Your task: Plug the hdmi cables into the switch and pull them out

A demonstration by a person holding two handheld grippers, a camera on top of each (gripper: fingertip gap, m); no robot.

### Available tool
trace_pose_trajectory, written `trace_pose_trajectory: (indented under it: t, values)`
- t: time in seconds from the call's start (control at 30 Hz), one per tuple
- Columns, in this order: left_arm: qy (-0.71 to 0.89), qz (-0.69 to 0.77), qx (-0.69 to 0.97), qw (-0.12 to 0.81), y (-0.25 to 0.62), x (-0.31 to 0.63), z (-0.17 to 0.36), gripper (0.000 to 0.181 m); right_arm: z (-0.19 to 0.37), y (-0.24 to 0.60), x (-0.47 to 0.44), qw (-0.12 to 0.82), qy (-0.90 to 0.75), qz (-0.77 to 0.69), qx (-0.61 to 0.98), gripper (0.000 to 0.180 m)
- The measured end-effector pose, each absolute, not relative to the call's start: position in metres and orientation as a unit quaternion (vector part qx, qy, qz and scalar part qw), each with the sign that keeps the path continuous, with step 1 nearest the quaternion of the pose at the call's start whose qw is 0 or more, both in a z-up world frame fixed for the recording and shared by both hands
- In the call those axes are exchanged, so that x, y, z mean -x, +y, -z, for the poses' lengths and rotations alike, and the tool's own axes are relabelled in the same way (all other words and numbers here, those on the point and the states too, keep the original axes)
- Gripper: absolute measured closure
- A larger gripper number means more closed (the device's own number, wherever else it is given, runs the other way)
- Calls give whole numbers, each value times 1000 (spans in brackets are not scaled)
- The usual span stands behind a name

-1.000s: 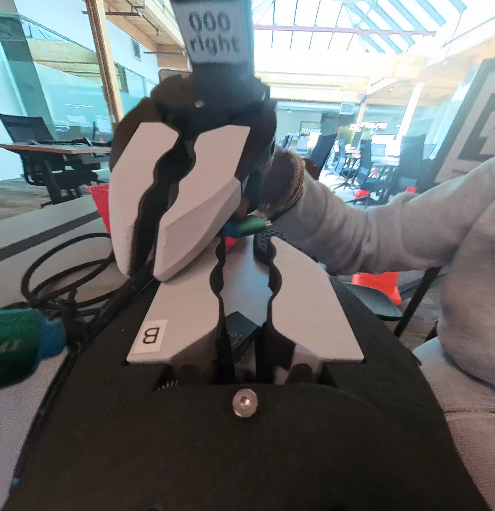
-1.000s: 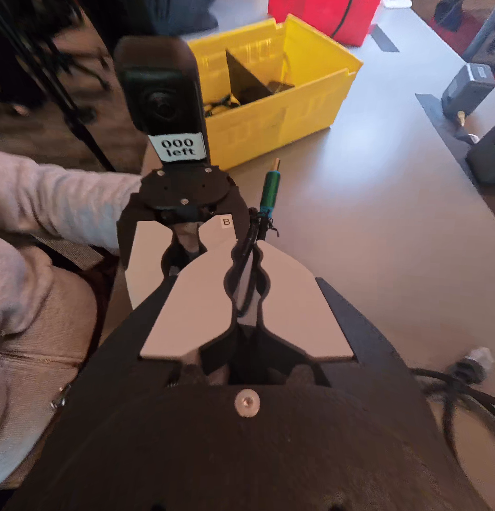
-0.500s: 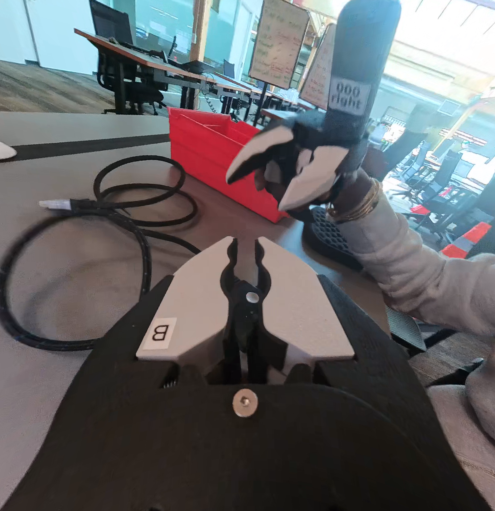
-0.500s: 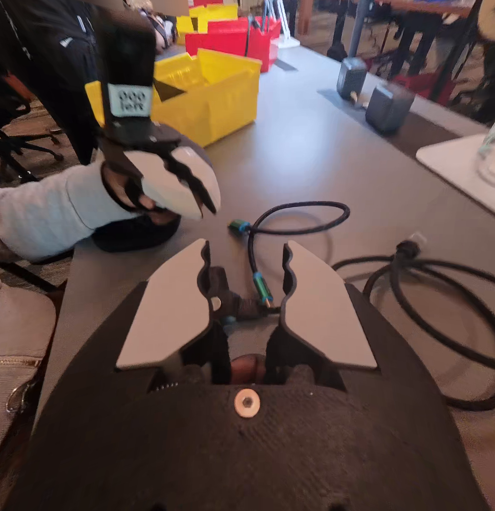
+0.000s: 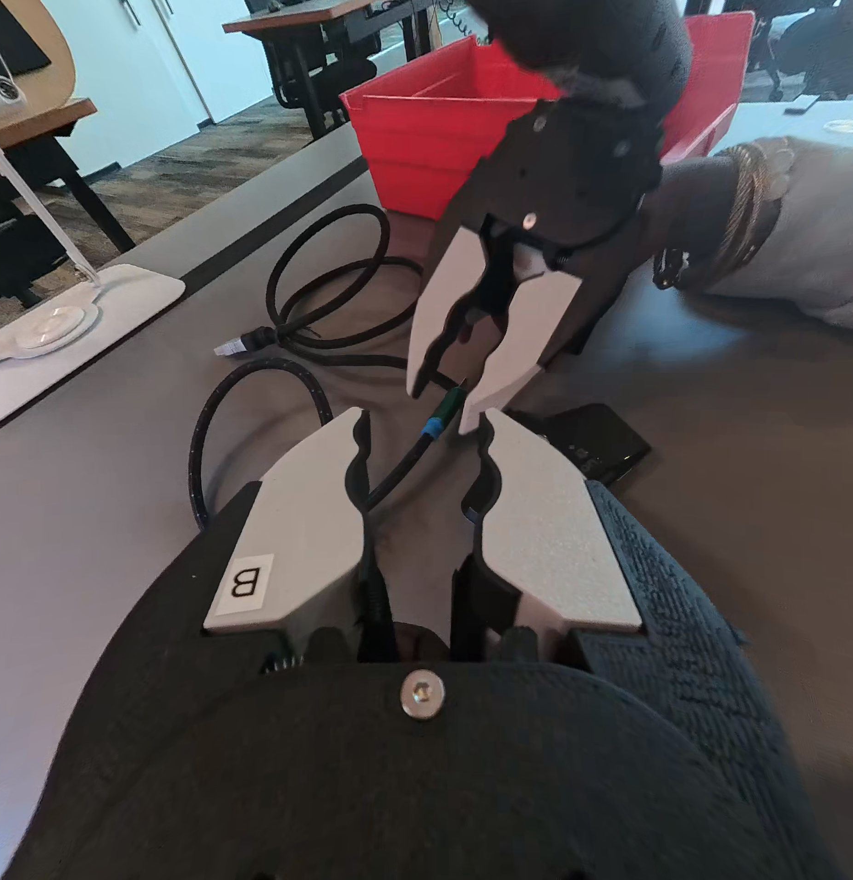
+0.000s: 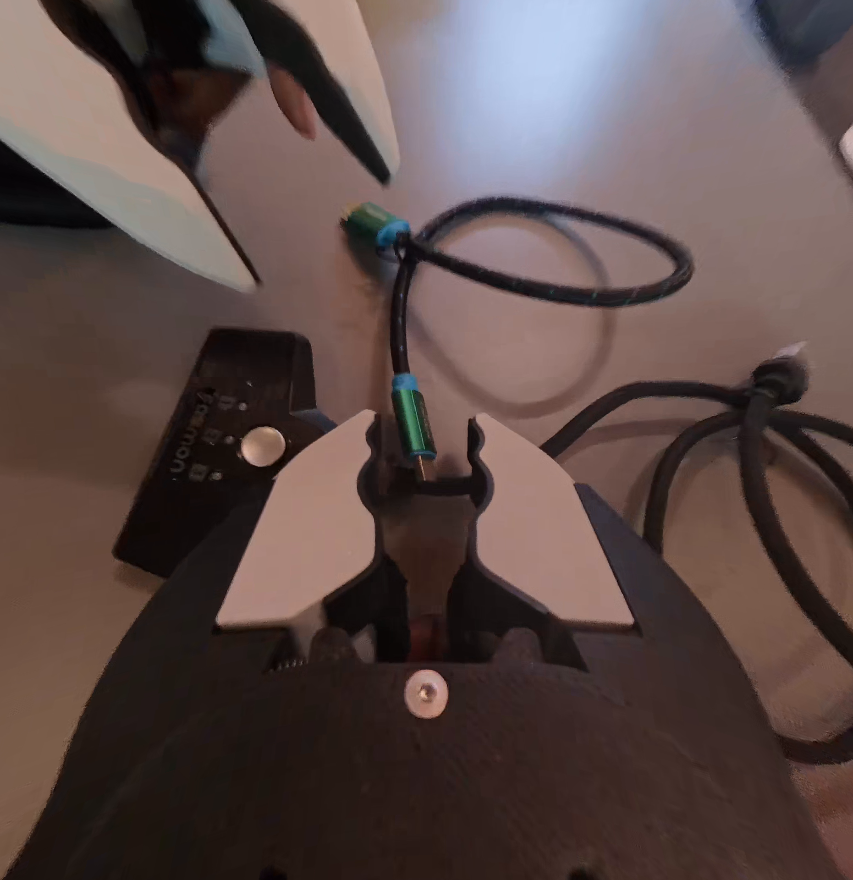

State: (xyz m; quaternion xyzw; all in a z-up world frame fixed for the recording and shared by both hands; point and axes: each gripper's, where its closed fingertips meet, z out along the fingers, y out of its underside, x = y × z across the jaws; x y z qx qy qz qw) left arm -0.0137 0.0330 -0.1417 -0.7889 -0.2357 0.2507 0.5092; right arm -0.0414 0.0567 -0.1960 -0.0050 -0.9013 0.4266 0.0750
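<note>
A short braided HDMI cable [image 6: 548, 285] with green plugs lies on the grey table. One plug [image 6: 412, 428] sits between the open fingers of my right gripper [image 6: 424, 421], apart from both. The other plug [image 6: 372, 224] lies farther off. The black switch [image 6: 215, 443] with a silver button lies flat just left of the right gripper. My left gripper [image 5: 424, 424] is open and low over the table, and the cable [image 5: 400, 471] runs between its fingers. The right gripper [image 5: 443, 405] points down at the green plug [image 5: 446, 407] in front of it, next to the switch [image 5: 600, 447].
A thick black cable [image 5: 329, 295] lies coiled on the table, also in the right wrist view [image 6: 748, 476]. A red bin [image 5: 438, 143] stands behind it. A white lamp base [image 5: 57, 324] sits at the left. The left gripper [image 6: 176, 143] shows blurred at the upper left.
The right gripper let go of the cable, which now lies on the table. Both grippers came down close to the table and each other. The left gripper has opened.
</note>
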Motion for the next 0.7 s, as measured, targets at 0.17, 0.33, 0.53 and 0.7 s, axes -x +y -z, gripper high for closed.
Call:
trace_pose_trajectory:
  t: [0.17,0.33,0.53,0.7]
  values:
    - [-236,-252,789,508,33,14,142,139,208,51,38,60,-911,-408,7,164]
    - [-233,-255,794,500,33,14,144,139,197,47,44,132,-899,-417,-4,166]
    - [-235,-250,793,503,34,13,144,139,148,39,50,246,-832,-498,-17,168]
    - [-250,-198,766,558,39,8,133,139,120,38,50,342,-782,-519,-41,168]
